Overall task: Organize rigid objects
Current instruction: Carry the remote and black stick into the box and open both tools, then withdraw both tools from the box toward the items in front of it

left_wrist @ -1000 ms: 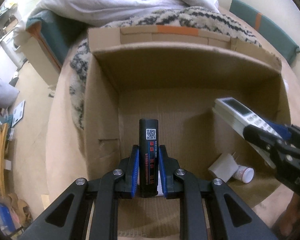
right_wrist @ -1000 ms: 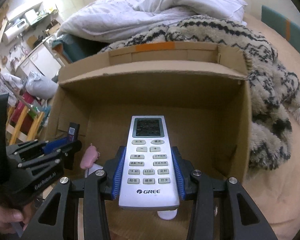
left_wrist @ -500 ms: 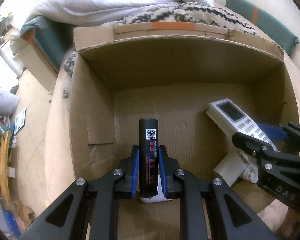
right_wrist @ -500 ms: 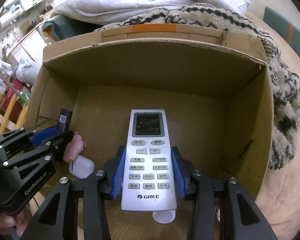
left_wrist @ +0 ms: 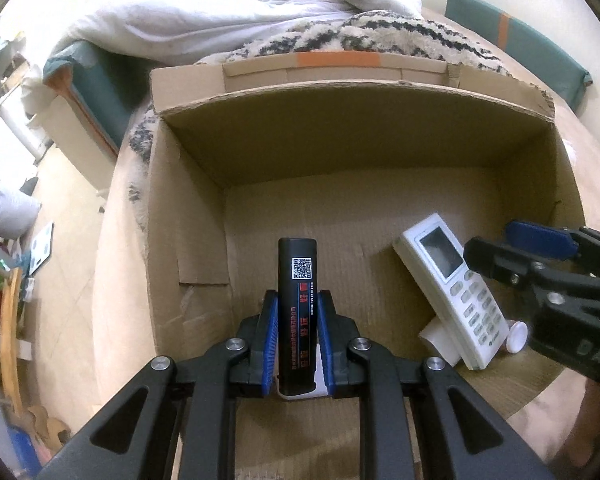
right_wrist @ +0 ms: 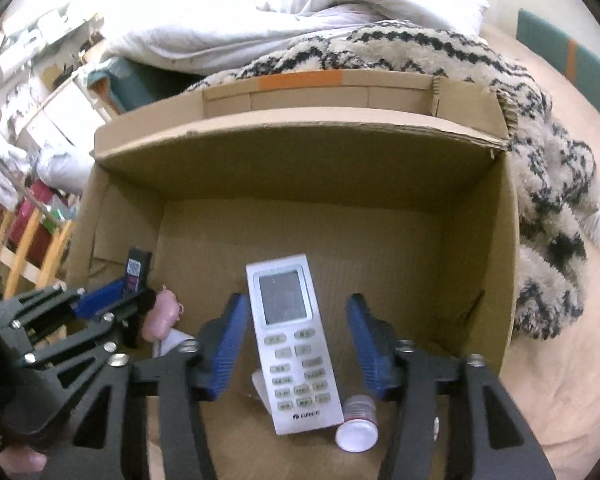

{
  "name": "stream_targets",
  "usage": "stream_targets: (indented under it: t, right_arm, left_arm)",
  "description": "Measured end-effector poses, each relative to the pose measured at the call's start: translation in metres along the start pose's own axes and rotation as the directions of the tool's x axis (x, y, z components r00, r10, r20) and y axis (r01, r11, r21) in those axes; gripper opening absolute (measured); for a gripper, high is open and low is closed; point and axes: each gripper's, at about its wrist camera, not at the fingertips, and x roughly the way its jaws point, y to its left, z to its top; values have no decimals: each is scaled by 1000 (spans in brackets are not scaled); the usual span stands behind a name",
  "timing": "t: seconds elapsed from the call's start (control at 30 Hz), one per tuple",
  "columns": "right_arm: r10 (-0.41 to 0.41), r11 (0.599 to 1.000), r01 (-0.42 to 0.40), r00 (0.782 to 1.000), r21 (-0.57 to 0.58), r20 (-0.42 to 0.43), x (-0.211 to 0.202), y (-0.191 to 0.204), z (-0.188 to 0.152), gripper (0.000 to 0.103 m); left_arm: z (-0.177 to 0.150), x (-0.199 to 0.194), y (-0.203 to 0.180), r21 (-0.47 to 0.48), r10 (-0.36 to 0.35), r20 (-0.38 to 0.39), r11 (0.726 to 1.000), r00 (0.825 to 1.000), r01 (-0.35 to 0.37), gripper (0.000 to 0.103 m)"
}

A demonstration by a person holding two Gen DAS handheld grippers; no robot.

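An open cardboard box [left_wrist: 188,208] [right_wrist: 480,240] sits on the bed. My left gripper [left_wrist: 297,316] is shut on a black stick-shaped device with a QR label [left_wrist: 297,312], held inside the box at its left; it shows in the right wrist view [right_wrist: 134,272]. My right gripper [right_wrist: 296,336] is open, its blue pads apart on either side of a white GREE remote [right_wrist: 296,344] that lies on the box floor. The remote also shows in the left wrist view [left_wrist: 452,284], with the right gripper [left_wrist: 540,256] above it.
In the box lie a small white-capped bottle [right_wrist: 358,428] [left_wrist: 516,336], a white block [left_wrist: 440,338] under the remote, a pink toy [right_wrist: 162,312] and a white item [right_wrist: 172,340]. A patterned blanket [right_wrist: 540,208] and white duvet [right_wrist: 260,20] lie behind and right of the box.
My right gripper has opened and let go of the remote, which now lies on the box floor. Both grippers have moved lower into the box. The left still holds the black device.
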Motion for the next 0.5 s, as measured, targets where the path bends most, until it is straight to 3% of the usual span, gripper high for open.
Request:
stream_targets:
  t: [0.13, 0.2, 0.27, 0.33, 0.5]
  right_arm:
    - [18, 999, -19, 1000, 33, 23, -9, -6, 1, 67]
    - [30, 998, -32, 999, 60, 43, -14, -10, 0, 80]
    - [49, 995, -54, 997, 88, 63, -20, -13, 0, 87]
    - [51, 993, -58, 996, 102, 72, -24, -15, -1, 91]
    - [46, 992, -55, 996, 114, 79, -34, -18, -8, 93]
  left_arm:
    - [-2, -9, 0, 1, -5, 25, 1000, 1000, 5, 21]
    - [-2, -16, -2, 10, -14, 46, 1000, 999, 14, 22]
    - [-2, -23, -4, 19, -12, 67, 1000, 998, 11, 33]
    - [-2, -29, -5, 19, -8, 93, 1000, 996, 6, 58]
    - [-3, -42, -2, 5, -16, 131, 1000, 991, 15, 67]
